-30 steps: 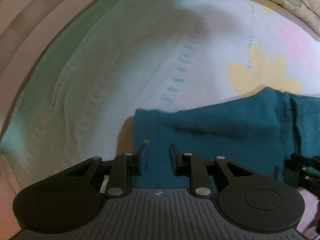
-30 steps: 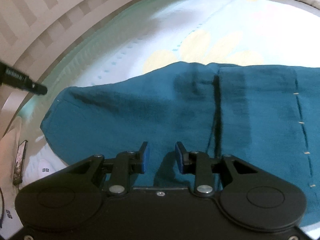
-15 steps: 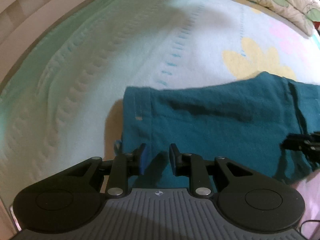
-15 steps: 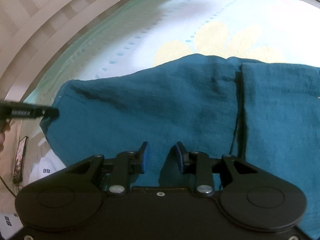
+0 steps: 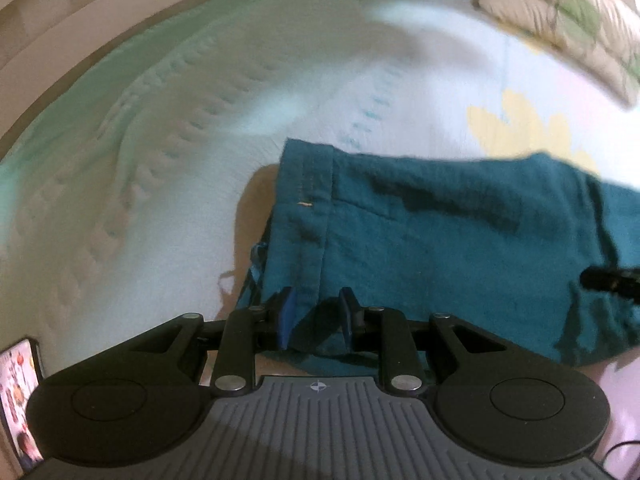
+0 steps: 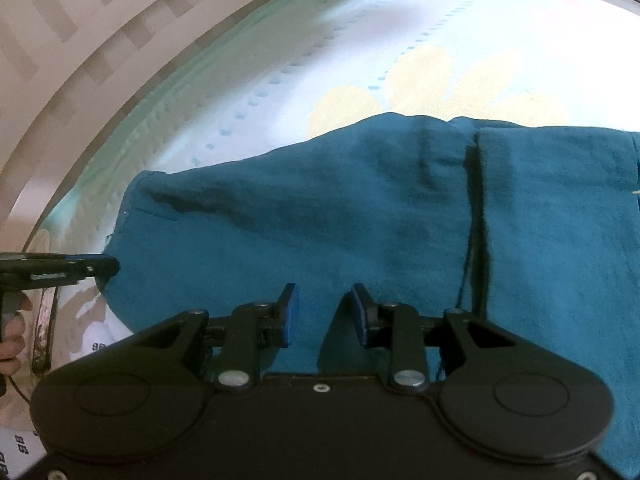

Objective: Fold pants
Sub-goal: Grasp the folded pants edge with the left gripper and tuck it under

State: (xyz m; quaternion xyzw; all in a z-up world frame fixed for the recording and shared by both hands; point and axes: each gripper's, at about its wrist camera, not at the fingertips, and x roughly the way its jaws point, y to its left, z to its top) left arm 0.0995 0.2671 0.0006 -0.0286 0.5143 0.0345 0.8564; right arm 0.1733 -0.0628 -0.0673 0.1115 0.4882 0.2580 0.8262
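Note:
Teal pants (image 5: 440, 248) lie flat on a pale bed sheet (image 5: 200, 140) with yellow flowers. In the left wrist view their stitched end band (image 5: 308, 200) runs down to my left gripper (image 5: 316, 300). Its jaws stand apart astride the near left corner of the cloth, and the pads are not pressing it. My right gripper (image 6: 324, 300) is open over the near edge of the pants (image 6: 320, 220), left of a dark fold line (image 6: 476, 220). The right wrist view shows the left gripper's tip (image 6: 100, 268) at the pants' left end. In the left wrist view the right gripper's tip (image 5: 608, 280) is at far right.
A patterned pillow (image 5: 560, 20) lies at the far right of the bed. A phone (image 5: 20, 400) rests by the bed's near left edge, with a hand (image 6: 12, 332) close to it. A striped wall (image 6: 60, 20) curves around the left side.
My left gripper has come down to the pants' left end, so the end band and corner now lie between its fingers. The right gripper has stayed put.

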